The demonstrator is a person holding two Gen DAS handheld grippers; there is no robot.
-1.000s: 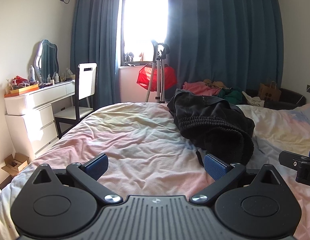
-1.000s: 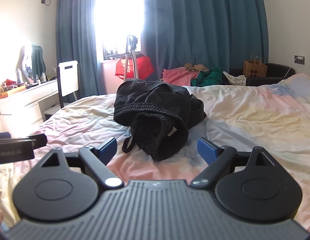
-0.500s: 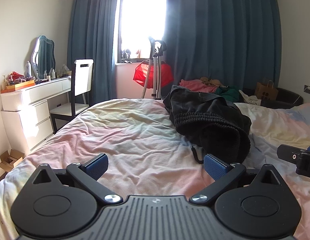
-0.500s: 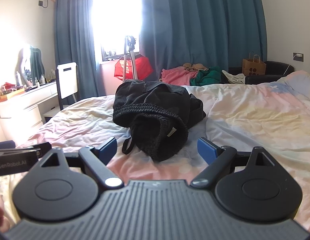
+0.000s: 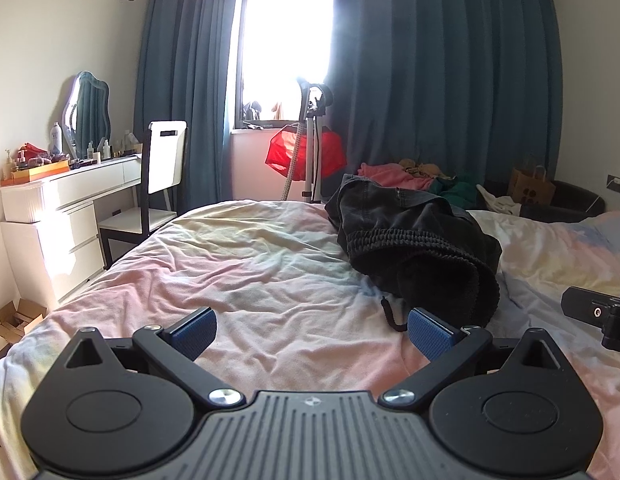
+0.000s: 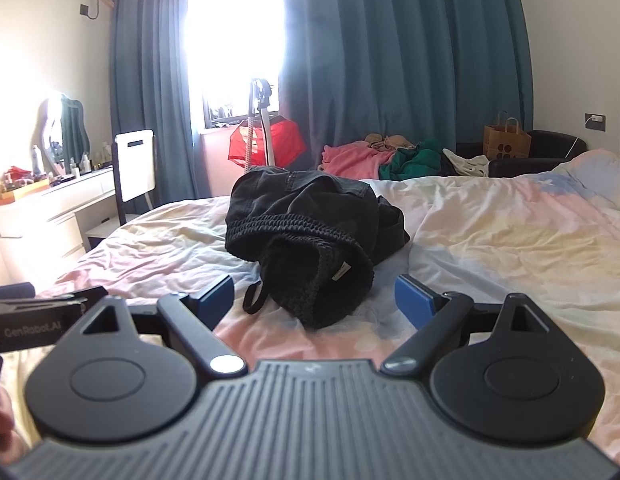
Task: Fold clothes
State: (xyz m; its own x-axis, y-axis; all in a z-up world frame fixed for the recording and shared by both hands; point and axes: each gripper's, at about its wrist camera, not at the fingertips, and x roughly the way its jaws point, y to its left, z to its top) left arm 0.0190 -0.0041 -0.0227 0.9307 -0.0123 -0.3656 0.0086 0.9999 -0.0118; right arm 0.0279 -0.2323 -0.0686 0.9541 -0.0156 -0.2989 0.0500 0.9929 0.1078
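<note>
A crumpled black garment point(image 5: 418, 240) with a ribbed knit hem and a drawcord lies bunched on the bed point(image 5: 246, 264), ahead and to the right in the left wrist view. In the right wrist view the same black garment point(image 6: 310, 236) sits straight ahead. My left gripper point(image 5: 312, 334) is open over bare sheet, its right pad near the garment's cord. My right gripper point(image 6: 314, 300) is open too, the garment's near edge just beyond its fingers. Neither holds anything.
A white dresser point(image 5: 50, 216) and chair point(image 5: 158, 188) stand left of the bed. A garment steamer point(image 5: 310, 140) stands before blue curtains point(image 5: 430, 80). Pink and green clothes point(image 6: 374, 156) are piled beyond the bed, near a paper bag point(image 6: 506, 140).
Both views have tilted upward slightly, so the garment and bed sit lower in frame. Both grippers stay open, and the garment has not moved.
</note>
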